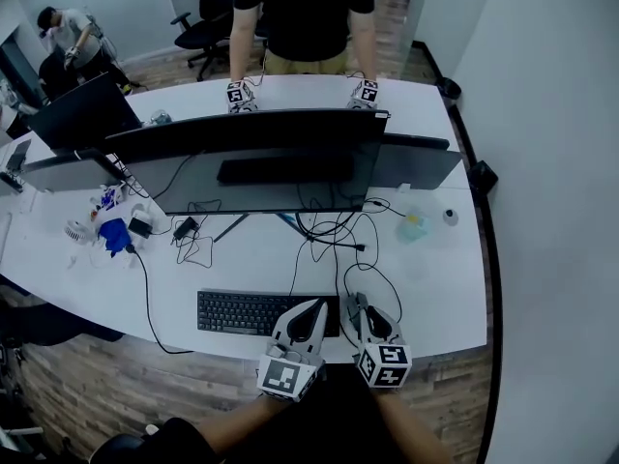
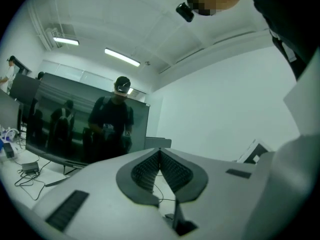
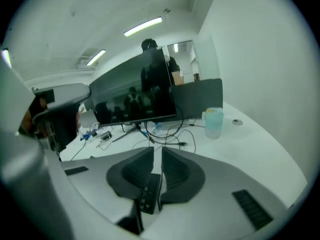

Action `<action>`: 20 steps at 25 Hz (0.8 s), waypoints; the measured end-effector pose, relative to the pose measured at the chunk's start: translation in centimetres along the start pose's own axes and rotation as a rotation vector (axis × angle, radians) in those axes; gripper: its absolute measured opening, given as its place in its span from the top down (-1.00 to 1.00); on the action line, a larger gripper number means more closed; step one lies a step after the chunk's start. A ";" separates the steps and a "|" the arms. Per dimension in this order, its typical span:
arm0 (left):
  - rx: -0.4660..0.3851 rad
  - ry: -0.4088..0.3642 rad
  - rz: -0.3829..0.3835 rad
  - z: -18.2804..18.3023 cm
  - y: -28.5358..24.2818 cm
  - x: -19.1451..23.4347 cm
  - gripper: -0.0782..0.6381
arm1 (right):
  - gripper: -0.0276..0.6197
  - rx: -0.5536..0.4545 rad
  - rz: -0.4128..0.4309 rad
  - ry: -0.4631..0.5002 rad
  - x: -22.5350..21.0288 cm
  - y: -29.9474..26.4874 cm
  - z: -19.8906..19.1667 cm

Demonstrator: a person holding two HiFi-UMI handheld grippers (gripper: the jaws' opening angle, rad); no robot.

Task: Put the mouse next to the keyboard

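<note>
Pale green plastic cup, contents unclear. Black keyboard, right end below 2 grippers: left gripper pinched shut, right gripper barely parted.

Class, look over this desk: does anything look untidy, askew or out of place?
Loose black cables sprawl in tangled loops across the white desk between the wide dark monitor and the black keyboard; nothing looks spilled or broken.
</note>
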State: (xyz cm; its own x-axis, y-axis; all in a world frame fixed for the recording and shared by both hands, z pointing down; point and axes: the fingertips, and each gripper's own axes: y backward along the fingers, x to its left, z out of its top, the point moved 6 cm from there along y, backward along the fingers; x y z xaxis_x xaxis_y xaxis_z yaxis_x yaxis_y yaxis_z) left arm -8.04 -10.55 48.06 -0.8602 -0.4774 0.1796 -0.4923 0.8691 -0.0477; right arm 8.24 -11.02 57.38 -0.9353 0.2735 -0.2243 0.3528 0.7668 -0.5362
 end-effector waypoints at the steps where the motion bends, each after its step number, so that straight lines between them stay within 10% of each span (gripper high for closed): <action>1: -0.012 -0.003 -0.006 0.3 0.1 -0.2 0.75 | 0.77 -0.039 0.010 0.002 0.6 0.7 1.1; 20: -0.084 0.005 -0.107 3.5 2.1 -2.1 0.75 | 0.86 -0.365 -0.013 0.176 8.5 7.3 8.8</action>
State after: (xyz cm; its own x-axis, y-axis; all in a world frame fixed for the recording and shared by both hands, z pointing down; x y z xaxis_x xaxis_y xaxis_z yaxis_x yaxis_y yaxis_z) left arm -7.79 -8.17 44.11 -0.8024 -0.5676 0.1843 -0.5683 0.8211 0.0542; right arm 3.05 -8.19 44.39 -0.9410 0.3332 -0.0597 0.3382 0.9180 -0.2070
